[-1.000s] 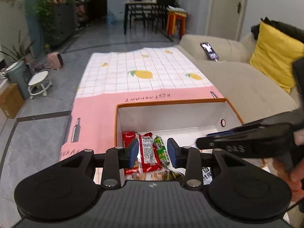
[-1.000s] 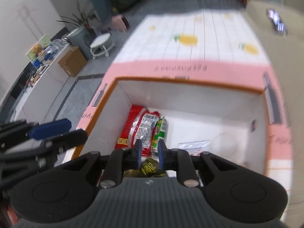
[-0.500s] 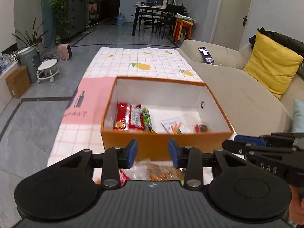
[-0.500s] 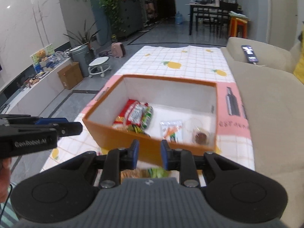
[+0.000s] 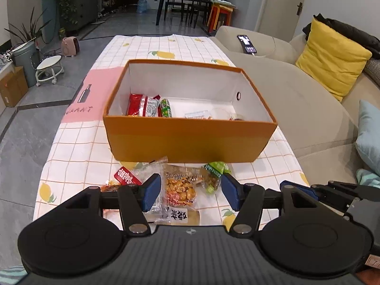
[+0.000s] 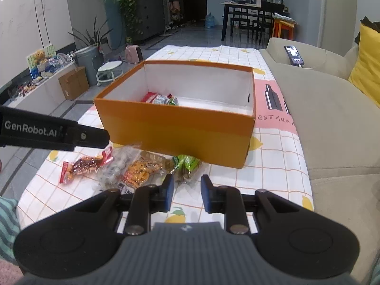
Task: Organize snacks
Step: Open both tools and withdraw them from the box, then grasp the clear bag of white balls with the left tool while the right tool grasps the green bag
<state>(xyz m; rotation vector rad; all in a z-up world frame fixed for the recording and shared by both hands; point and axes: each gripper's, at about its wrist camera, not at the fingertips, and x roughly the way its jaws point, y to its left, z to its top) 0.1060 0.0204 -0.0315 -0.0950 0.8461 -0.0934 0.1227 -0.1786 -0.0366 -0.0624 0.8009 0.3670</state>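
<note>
An orange box (image 5: 190, 140) with white inside stands on the table and holds a red packet (image 5: 142, 105), a green packet (image 5: 166, 108) and clear packets at the right. The box also shows in the right wrist view (image 6: 175, 133). In front of it lie loose snacks: an orange peanut bag (image 5: 180, 187), a green bag (image 5: 215, 169), a clear bag (image 6: 118, 163) and a red packet (image 6: 83, 166). My left gripper (image 5: 190, 191) is open and empty, low over the peanut bag. My right gripper (image 6: 185, 192) is open and empty, just short of the green bag (image 6: 186, 163).
The table wears a checked lemon cloth (image 5: 78, 156) with pink patches. A beige sofa (image 5: 308, 99) with a yellow cushion (image 5: 330, 57) and a phone (image 5: 247, 44) runs along the right. Floor, a stool (image 5: 48, 70) and a cardboard box (image 5: 11, 87) lie left.
Both grippers have pulled back from over the box to the near side of the table. Both jaws have opened wider. The loose snacks in front of the box have come into view.
</note>
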